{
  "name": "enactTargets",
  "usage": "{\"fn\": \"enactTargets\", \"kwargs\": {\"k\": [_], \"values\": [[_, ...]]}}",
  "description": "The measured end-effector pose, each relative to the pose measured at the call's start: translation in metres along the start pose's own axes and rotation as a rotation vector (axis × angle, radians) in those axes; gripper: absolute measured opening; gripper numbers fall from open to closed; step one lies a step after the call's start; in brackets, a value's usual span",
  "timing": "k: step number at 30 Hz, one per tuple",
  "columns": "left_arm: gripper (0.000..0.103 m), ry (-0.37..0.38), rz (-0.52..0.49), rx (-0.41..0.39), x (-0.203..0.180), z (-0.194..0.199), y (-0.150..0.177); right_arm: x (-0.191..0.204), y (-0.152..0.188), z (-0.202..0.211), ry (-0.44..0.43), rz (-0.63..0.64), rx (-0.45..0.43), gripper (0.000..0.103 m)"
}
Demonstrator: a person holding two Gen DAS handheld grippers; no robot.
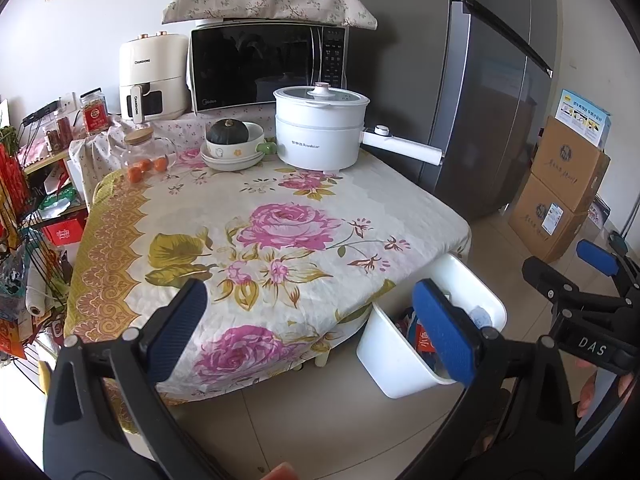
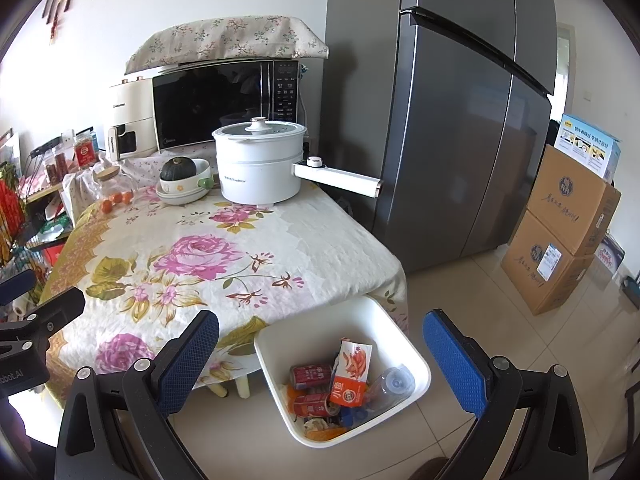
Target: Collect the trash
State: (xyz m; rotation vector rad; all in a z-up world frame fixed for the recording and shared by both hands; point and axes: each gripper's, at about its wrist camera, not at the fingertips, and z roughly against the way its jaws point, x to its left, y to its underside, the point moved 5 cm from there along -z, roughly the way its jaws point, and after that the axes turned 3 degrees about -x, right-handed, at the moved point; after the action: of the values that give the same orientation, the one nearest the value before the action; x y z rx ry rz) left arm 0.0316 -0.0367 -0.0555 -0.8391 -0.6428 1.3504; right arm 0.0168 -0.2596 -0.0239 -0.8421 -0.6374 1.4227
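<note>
Both grippers are wide open and hold nothing. Right gripper point(image 2: 320, 364) hangs over the white bin point(image 2: 416, 364). Red cans point(image 2: 310, 374), a snack packet point(image 2: 354, 360) and a clear bottle point(image 2: 390, 386) lie inside the bin. Left gripper point(image 1: 316, 320) hangs left of the bin, by the table point(image 1: 280, 216) edge.

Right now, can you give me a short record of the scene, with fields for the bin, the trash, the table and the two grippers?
bin: white, on the floor at the table corner
trash: red cans, snack packet, clear bottle, all inside the bin
table: floral cloth; pot, bowls with a squash at the back
left gripper: open, holds nothing
right gripper: open, holds nothing, above the bin
</note>
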Motion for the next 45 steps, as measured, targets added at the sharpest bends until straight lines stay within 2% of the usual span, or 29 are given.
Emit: {"fn": "enactTargets", "kwargs": {"k": [13, 33, 38, 45], "values": [[0.102, -0.001, 0.0, 0.019, 0.001, -0.005, 0.002, -0.003, 0.0, 0.0, -0.004, -0.005, 0.014, 0.103], [0.102, 0.046, 0.053, 0.067, 0.01, -0.003, 0.003, 0.0, 0.003, -0.005, 0.011, -0.004, 0.026, 0.103], [0.102, 0.043, 0.063, 0.052, 0.014, 0.0, 0.002, 0.0, 0.004, -0.005, 0.011, -0.006, 0.027, 0.103], [0.102, 0.025, 0.021, 0.011, 0.009, 0.006, -0.003, -0.001, 0.005, -0.006, 0.01, -0.003, 0.036, 0.103]]}}
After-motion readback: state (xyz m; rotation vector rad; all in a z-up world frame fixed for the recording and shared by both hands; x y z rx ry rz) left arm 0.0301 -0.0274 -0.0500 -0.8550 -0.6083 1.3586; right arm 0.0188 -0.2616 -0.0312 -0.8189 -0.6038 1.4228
